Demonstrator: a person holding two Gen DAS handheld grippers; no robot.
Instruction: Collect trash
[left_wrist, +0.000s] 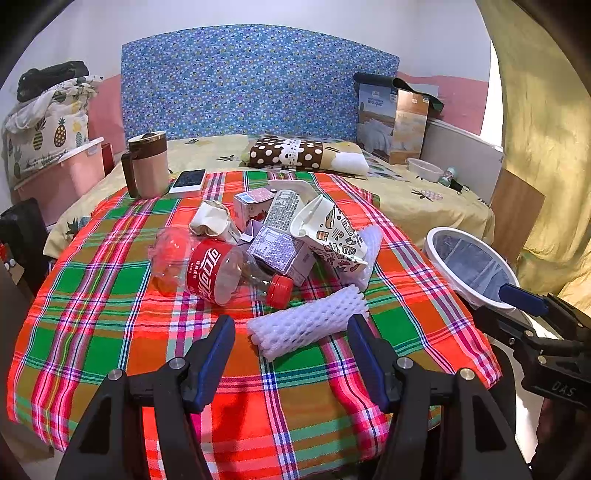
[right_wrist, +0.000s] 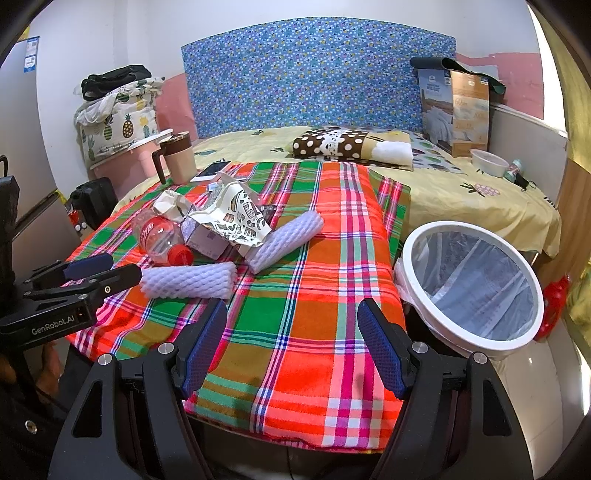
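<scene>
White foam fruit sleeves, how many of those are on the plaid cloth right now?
2. One foam sleeve lies nearest, between the open left gripper's fingers. The other foam sleeve leans against the trash pile's right side, partly under the patterned paper cup. The pile could hide more.

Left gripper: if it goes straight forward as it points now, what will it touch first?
Most likely the white foam fruit net, lying on the plaid cloth between the left gripper's open fingertips. Behind it lies the Coca-Cola bottle, though depth is hard to judge here.
</scene>
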